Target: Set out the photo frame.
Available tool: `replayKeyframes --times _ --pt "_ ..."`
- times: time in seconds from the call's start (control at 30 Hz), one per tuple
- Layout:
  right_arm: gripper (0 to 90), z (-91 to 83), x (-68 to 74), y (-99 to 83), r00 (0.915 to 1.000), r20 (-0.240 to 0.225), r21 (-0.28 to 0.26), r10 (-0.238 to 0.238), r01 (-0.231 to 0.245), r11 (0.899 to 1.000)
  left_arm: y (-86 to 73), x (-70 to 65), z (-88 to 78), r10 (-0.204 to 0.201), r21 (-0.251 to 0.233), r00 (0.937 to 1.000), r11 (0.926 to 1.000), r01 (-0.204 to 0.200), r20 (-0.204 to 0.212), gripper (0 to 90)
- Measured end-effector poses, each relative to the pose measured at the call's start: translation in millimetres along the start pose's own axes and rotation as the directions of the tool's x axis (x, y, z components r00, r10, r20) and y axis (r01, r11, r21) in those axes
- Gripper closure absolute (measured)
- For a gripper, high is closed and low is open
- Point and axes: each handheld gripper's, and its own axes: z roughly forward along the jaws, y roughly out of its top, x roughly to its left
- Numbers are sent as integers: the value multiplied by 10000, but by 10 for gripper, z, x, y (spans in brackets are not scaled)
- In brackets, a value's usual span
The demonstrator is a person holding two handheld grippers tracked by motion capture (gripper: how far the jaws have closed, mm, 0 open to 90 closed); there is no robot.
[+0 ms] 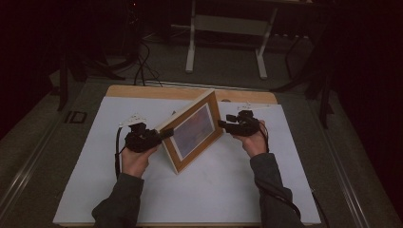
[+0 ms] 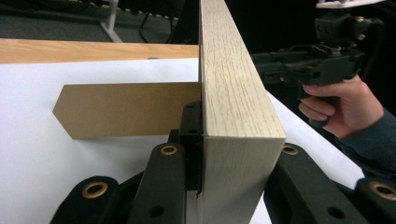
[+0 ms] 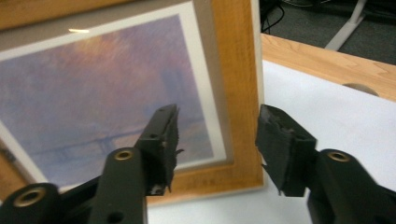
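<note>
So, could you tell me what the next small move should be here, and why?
Probably draw the right gripper clear of the picture frame: its fingers stand open, apart from the wood. The left gripper clamps the frame's edge, and the back stand rests on the table.

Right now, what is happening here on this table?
A person is standing a wooden picture frame upright on the white table. The left tool clamps the frame's edge, with its brown stand folded out behind. The right tool is open in front of the frame's other side, not gripping it.
</note>
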Motion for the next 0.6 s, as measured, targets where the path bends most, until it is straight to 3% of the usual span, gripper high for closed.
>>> replayKeyframes --times 0.2,0.37,0.6 --pt "404 78 -63 70 9999 81 -38 109 -109 9999 3 12 2 -47 14 9999 10000 47 117 756" --pt "355 145 -70 113 9998 16 24 -174 174 9998 2 36 6 -66 -6 9995 10000 66 301 756" --pt "351 206 -112 149 9999 -56 71 -90 90 9999 14 23 31 154 47 9979 9999 -158 629 760"
